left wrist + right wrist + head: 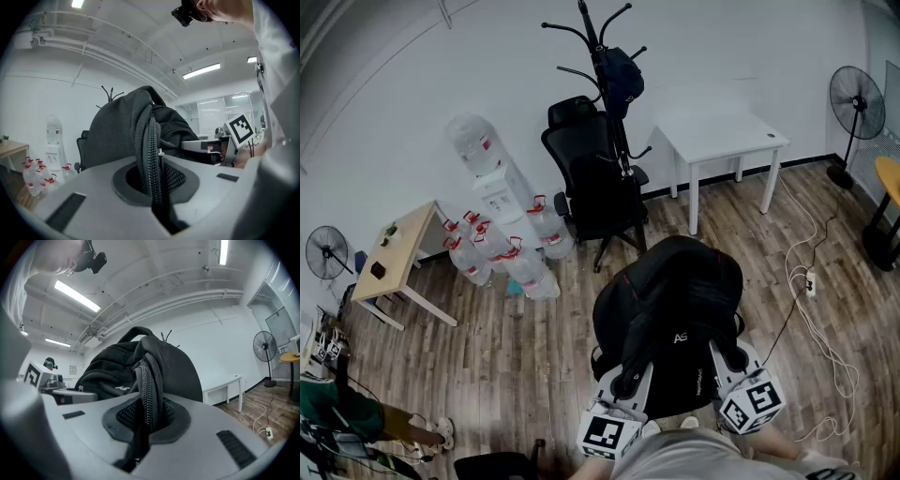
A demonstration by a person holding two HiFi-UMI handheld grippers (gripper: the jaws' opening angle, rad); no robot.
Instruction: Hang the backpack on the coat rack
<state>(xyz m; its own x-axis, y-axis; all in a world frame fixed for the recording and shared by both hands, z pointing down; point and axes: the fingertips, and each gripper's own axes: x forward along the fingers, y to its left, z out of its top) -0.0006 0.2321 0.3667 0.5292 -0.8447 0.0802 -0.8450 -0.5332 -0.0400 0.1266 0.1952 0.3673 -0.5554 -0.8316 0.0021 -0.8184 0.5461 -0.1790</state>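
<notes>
Floor (pixel 487 356): wood planks, white-walled office.
Backpack (pixel 675 300): short of coat rack (pixel 605 84), long axis running toward it, straps facing away.
Left gripper (pixel 630 380): clamped on a strap (pixel 152 154).
Right gripper (pixel 732 357): likewise.

Backpack look: backpack (pixel 670 305) of black fabric, bulky and rounded, with padded mesh-edged shoulder straps (pixel 150 154) and small pale lettering on its panel
Backpack state: held up clear of the floor, one strap clamped in the left gripper (pixel 630 380), the other in the right gripper (pixel 733 358)
Backpack pose: body bulging away from the person, straps on the near side
Backpack place: low in the head view, well apart from the rack, not yet hung
Coat rack look: coat rack (pixel 605 89), a slim black pole with curved hooks branching at the top
Coat rack pose: upright
Coat rack place: by the white wall (pixel 394 84), straight beyond the backpack
</notes>
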